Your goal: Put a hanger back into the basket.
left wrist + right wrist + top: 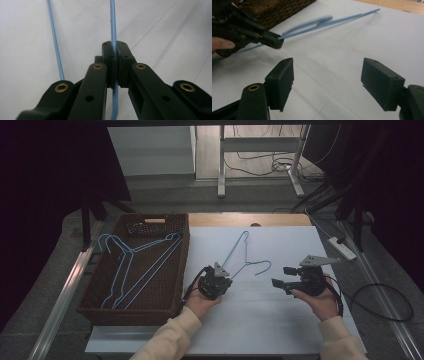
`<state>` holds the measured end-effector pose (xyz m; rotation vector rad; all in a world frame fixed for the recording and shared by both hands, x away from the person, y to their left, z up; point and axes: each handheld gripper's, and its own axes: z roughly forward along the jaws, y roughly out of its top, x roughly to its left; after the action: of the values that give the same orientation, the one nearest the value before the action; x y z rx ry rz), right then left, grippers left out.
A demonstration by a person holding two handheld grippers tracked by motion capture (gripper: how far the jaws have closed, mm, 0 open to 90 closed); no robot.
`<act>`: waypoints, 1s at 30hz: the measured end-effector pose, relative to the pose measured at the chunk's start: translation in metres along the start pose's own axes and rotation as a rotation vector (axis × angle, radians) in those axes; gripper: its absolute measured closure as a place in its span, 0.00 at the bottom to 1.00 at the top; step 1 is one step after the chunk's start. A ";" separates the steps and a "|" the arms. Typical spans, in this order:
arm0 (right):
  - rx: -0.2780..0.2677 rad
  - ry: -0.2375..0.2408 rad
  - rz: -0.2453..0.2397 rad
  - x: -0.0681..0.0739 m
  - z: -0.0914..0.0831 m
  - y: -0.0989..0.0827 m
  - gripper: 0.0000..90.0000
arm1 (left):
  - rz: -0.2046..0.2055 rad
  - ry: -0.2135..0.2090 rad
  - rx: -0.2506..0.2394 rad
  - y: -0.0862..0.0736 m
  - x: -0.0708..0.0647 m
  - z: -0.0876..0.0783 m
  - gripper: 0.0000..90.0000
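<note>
Centre of the high view: the left gripper (pixel 223 279) is clamped tight on a blue wire hanger (pixel 243 254), which lies on the white table (pixel 280 325) and runs up toward mid-frame, hook end curling off to the right. Left gripper view has the wire (pixel 113 27) pinched between the pads, its lower bend cut off at the bottom edge; a 2nd strand runs up at upper left. Left hand (pixel 199 304) comes in from the bottom, sleeve cut off by the frame.

Right gripper (pixel 281 276) sits mid-right, well apart from the hanger, pointing left, held from below by the right hand (pixel 322 302). Its jaws stand wide w/ nothing between them, just bare table in the right gripper view. Hanger there is partly blurred, upper centre.

Left of frame, a wicker basket (pixel 165 295) holds more blue hangers (pixel 131 265); count hard to make out in the dim light.
</note>
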<state>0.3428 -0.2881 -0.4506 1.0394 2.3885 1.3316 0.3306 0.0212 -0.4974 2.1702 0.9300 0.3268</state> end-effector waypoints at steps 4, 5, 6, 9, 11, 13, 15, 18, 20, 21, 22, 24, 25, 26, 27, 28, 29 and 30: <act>-0.004 -0.020 0.005 0.004 0.001 -0.012 0.30 | -0.008 0.004 -0.028 0.001 0.000 -0.005 0.97; -0.003 -0.023 0.008 0.004 0.001 -0.017 0.30 | -0.010 0.006 -0.033 0.001 0.000 -0.006 0.97; -0.003 -0.023 0.012 0.005 0.001 -0.019 0.30 | -0.009 0.007 -0.039 0.002 -0.001 -0.008 0.97; 0.003 -0.026 0.021 0.006 0.001 -0.029 0.30 | -0.020 -0.001 -0.058 0.003 -0.001 -0.013 0.97; -0.002 -0.027 0.038 0.008 0.000 -0.038 0.30 | -0.022 -0.004 -0.070 0.004 -0.003 -0.017 0.97; -0.004 -0.029 0.042 0.008 -0.001 -0.040 0.30 | -0.019 -0.009 -0.081 0.005 -0.004 -0.021 0.97; -0.002 -0.038 0.042 0.009 -0.003 -0.046 0.30 | -0.026 -0.021 -0.094 0.007 -0.005 -0.025 0.97; 0.008 -0.045 0.045 0.009 -0.004 -0.053 0.30 | -0.033 -0.036 -0.107 0.008 -0.007 -0.029 0.97; 0.017 -0.053 0.043 0.009 -0.005 -0.057 0.30 | -0.032 -0.050 -0.114 0.010 -0.008 -0.033 0.97; 0.019 -0.055 0.041 0.009 -0.005 -0.058 0.30 | -0.034 -0.058 -0.123 0.010 -0.009 -0.035 0.97; 0.017 -0.056 0.043 0.009 -0.005 -0.059 0.30 | -0.031 -0.062 -0.131 0.012 -0.010 -0.038 0.97; 0.017 -0.059 0.042 0.008 -0.006 -0.060 0.30 | -0.024 -0.066 -0.144 0.015 -0.013 -0.044 0.97; 0.017 -0.061 0.042 0.008 -0.007 -0.060 0.30 | -0.021 -0.070 -0.148 0.017 -0.014 -0.047 0.97; 0.017 -0.060 0.044 0.008 -0.007 -0.061 0.30 | -0.021 -0.076 -0.153 0.019 -0.014 -0.051 0.97; 0.016 -0.064 0.040 0.007 -0.007 -0.061 0.30 | -0.022 -0.083 -0.156 0.020 -0.013 -0.054 0.97; 0.016 -0.066 0.038 0.007 -0.007 -0.061 0.30 | -0.035 -0.101 -0.171 0.021 -0.012 -0.058 0.97; 0.014 -0.064 0.039 0.007 -0.007 -0.061 0.30 | -0.038 -0.110 -0.180 0.022 -0.012 -0.062 0.97; 0.012 -0.061 0.039 0.007 -0.008 -0.062 0.30 | -0.036 -0.111 -0.186 0.023 -0.012 -0.065 0.97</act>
<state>0.3045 -0.3092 -0.4952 1.1188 2.3465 1.2808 0.3027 0.0365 -0.4347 1.9788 0.8412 0.2620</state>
